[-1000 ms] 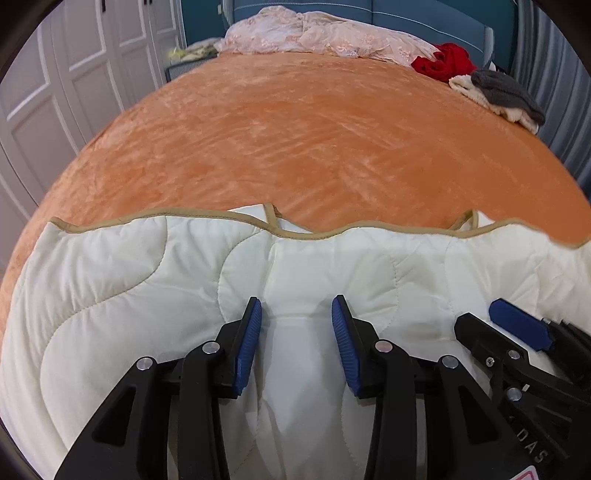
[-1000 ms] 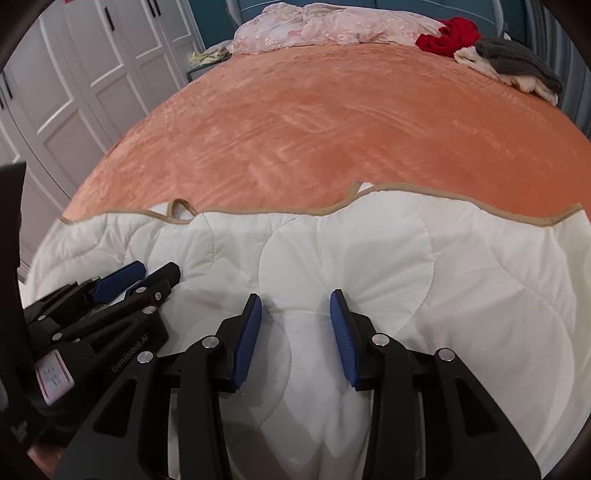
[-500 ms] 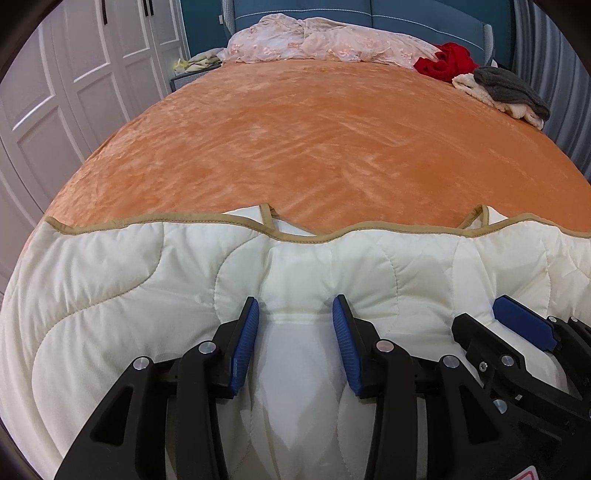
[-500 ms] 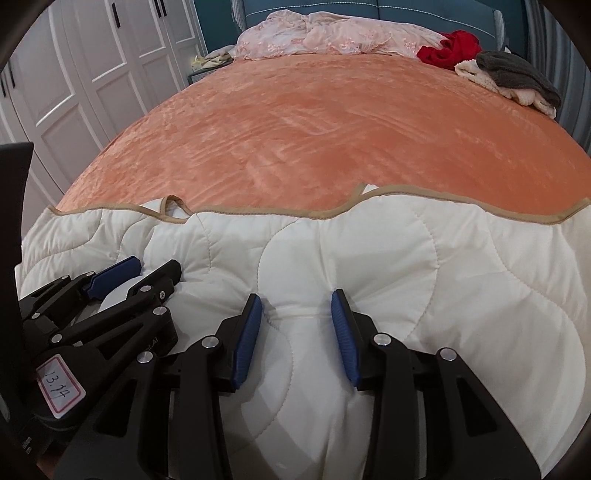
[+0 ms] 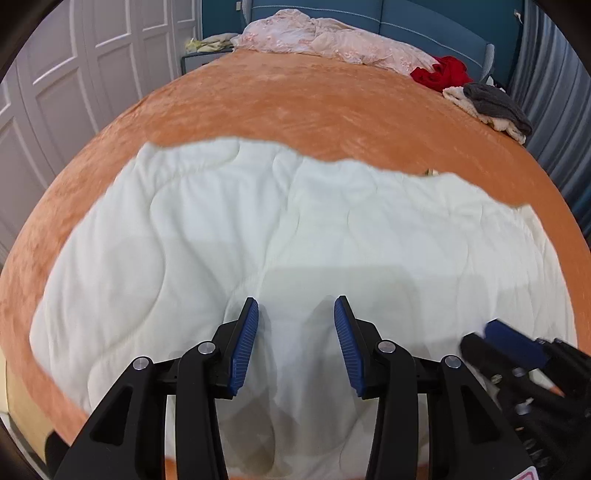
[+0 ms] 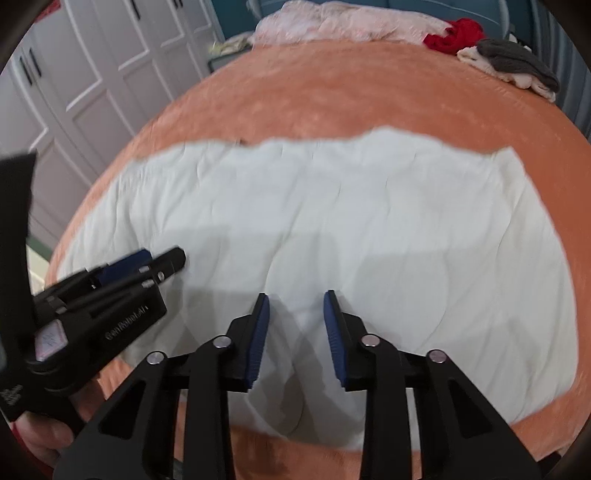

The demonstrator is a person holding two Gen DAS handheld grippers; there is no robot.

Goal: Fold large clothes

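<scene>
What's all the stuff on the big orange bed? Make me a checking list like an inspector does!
Surface: orange bed cover, plush, wide.
Job's things: white quilt spread over the near half of the bed; its far edge looks wavy.
Clutter: pink bedding heaped at the head; red garment, grey garment on a cream one at the far right.
Grippers: left gripper and right gripper both over the quilt's near edge, jaws apart; whether they pinch cloth is unclear.
Cables: nothing seen.
Surroundings: white wardrobe doors left, blue headboard behind.

Cream quilt (image 5: pixel 295 221), wavy stitching; orange bedspread (image 5: pixel 295 103); blue-padded black left claw (image 5: pixel 295 332); red garment (image 5: pixel 443 72).
</scene>
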